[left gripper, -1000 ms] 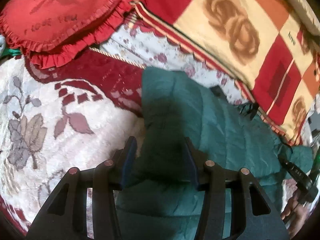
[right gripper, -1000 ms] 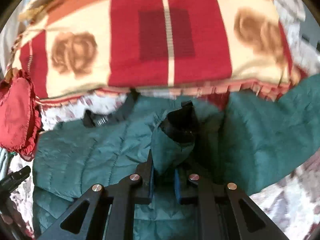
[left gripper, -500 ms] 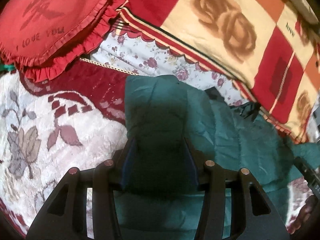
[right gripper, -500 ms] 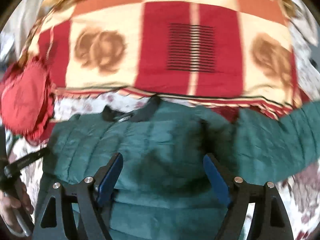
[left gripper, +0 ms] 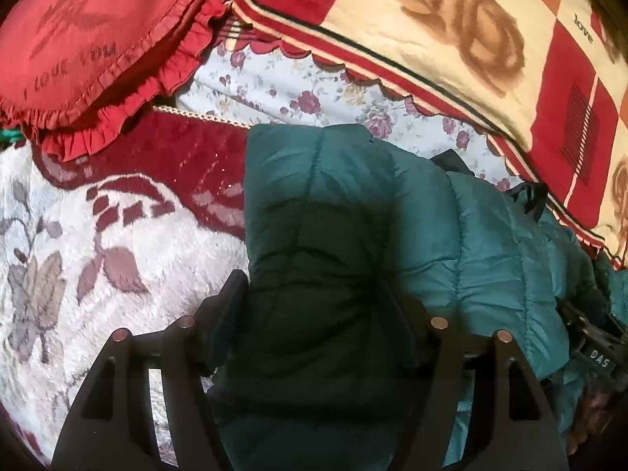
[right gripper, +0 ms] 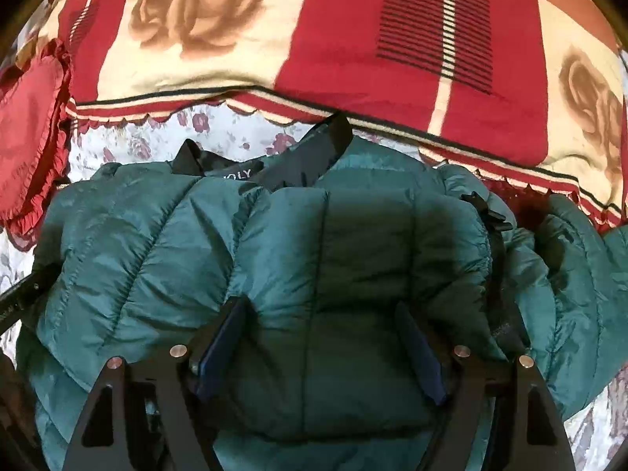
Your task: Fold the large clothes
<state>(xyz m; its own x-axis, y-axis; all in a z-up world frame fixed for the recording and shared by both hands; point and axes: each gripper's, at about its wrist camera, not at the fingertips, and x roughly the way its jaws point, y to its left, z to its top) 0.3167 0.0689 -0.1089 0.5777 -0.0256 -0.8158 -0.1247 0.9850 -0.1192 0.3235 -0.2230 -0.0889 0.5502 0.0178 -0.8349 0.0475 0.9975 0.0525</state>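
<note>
- A green quilted jacket (right gripper: 322, 259) lies on a bed, spread over a plush floral blanket (left gripper: 90, 243) and a pale flowered sheet (left gripper: 290, 90).
- The jacket's black collar (right gripper: 310, 157) points toward a red-and-cream rose-patterned blanket (right gripper: 353, 31) at the far side of the bed.
- A red ruffled cushion (left gripper: 90, 35) sits to the left, well apart from the jacket's edge.
- The left gripper (left gripper: 320, 306) hovers at the jacket's left edge; its jaws are opening, and a folded panel of the jacket bulges up between them. Whether the pads press on the fabric cannot be told, as that area lies in shadow.
- The right gripper (right gripper: 320, 337) sits over the middle of the jacket; its jaws stand wide and are closing slightly, with puffy fabric between them but the blue pads (right gripper: 219, 345) not pinching it.
- A sleeve (right gripper: 577, 274) trails off to the right.
</note>
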